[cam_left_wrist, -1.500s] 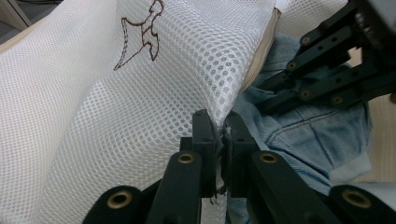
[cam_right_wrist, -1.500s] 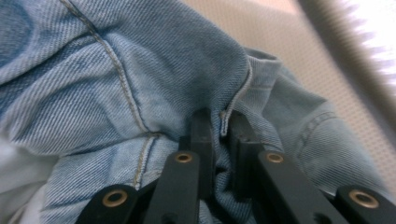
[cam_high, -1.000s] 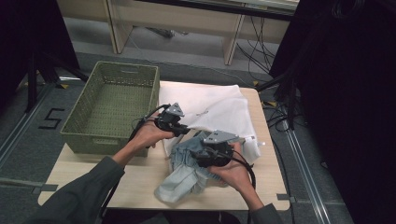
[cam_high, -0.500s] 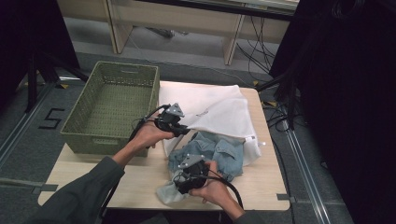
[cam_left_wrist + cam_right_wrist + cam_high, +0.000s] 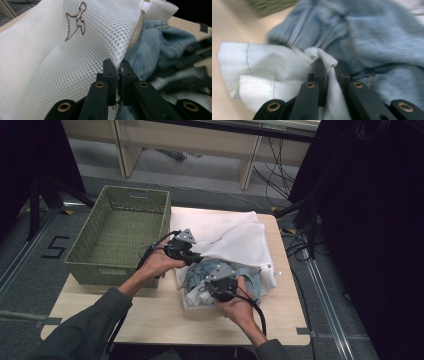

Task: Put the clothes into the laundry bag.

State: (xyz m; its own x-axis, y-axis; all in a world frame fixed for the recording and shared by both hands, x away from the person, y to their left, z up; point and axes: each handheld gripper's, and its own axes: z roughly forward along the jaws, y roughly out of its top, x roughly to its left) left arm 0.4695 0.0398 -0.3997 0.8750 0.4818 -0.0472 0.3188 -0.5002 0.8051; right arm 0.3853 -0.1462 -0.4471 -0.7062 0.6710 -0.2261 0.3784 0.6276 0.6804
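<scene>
A white mesh laundry bag (image 5: pixel 235 235) lies on the wooden table (image 5: pixel 150 315), with light blue jeans (image 5: pixel 240 272) bunched at its open near edge. My left gripper (image 5: pixel 197 260) is shut on the bag's mesh rim (image 5: pixel 62 50) right beside the zip, holding it up off the denim (image 5: pixel 160 45). My right gripper (image 5: pixel 202 292) has just been closing and is now shut on a fold of white fabric (image 5: pixel 262 67) at the near-left end of the jeans (image 5: pixel 374 32). In the right gripper view that fold is pinched between its jaws (image 5: pixel 329 65).
A green woven basket (image 5: pixel 85 270), with nothing in it, stands at the table's left, close behind my left hand. Bare tabletop lies in front of the jeans and to the right of the bag. Cables trail from both grippers.
My right gripper left the jeans' right side, dropped to their near-left end, then came back toward the bag holding white fabric. The jeans are more bunched. The left gripper stayed put.
</scene>
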